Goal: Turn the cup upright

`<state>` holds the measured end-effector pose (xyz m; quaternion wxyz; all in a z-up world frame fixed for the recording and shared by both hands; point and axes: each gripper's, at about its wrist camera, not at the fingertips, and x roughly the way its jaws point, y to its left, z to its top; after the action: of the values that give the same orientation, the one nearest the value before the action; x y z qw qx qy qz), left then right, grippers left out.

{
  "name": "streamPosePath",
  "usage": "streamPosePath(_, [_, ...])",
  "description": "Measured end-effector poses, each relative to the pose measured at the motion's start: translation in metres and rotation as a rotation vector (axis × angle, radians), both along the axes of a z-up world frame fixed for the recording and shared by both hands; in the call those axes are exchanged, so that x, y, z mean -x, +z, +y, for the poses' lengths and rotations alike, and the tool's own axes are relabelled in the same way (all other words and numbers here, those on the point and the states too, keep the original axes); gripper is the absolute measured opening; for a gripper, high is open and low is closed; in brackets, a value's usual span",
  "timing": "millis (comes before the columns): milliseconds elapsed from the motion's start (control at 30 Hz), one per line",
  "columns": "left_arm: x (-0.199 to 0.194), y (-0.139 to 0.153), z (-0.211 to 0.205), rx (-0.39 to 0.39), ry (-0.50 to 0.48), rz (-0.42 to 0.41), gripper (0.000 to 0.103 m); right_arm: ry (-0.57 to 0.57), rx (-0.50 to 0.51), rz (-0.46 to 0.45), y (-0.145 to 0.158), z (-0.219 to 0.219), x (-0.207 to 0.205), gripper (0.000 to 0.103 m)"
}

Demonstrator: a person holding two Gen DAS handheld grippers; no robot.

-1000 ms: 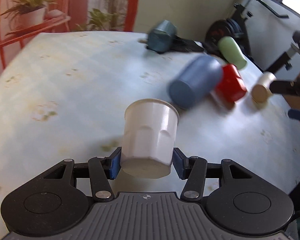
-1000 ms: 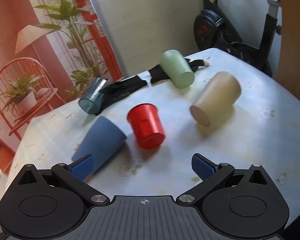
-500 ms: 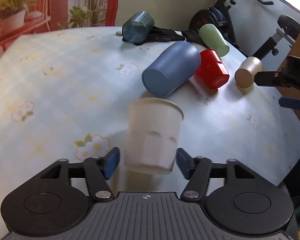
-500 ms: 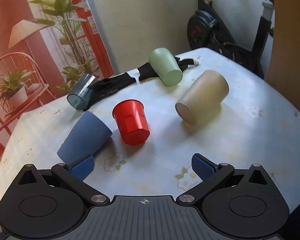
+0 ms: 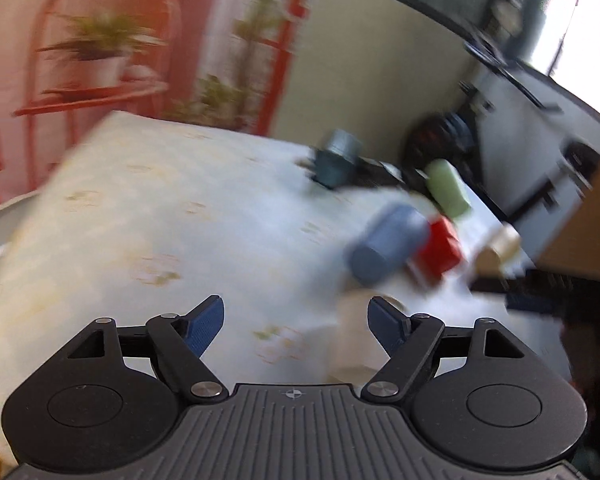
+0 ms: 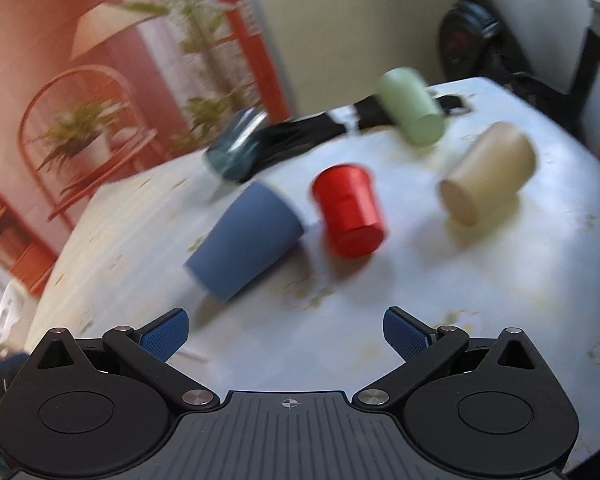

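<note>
Left claw (image 5: 296, 318) is spread wide and holds nothing; a blurred white cup (image 5: 354, 332) stands on the counter (image 5: 180, 208) at about 3 o'clock from it, just behind the right-hand finger, rim apparently up, though the blur leaves that unsure. Right claw (image 6: 286, 330) is likewise spread and empty, and it looks the nearer one to the cups lying down. By my reading the blue cup (image 6: 246, 246) is next: it lies at 11 o'clock from that claw, its long axis running from base at 8 o'clock to mouth at 2 o'clock. Just beside it at 1 o'clock lies the red cup (image 6: 350, 210), close enough to crowd a grasp. Further right, the beige cup (image 6: 486, 174) lies apart. Along the far edge are the dark teal cup (image 6: 236, 146), a black cloth (image 6: 300, 136) and the green cup (image 6: 412, 110).
</note>
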<state>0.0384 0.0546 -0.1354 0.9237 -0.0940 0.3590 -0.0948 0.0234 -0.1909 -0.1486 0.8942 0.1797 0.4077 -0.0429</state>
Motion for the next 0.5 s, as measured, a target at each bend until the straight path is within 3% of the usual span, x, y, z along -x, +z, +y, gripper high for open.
streamPosePath(233, [-0.001, 0.003, 0.028, -0.11, 0.217, -0.031, 0.081, 0.118, -0.003, 0.01, -0.002, 0.038, -0.011, 0.102])
streamPosePath(500, [-0.002, 0.006, 0.04, -0.131, 0.266, -0.041, 0.081, 0.173, -0.155, 0.12, -0.018, 0.059, -0.035, 0.096])
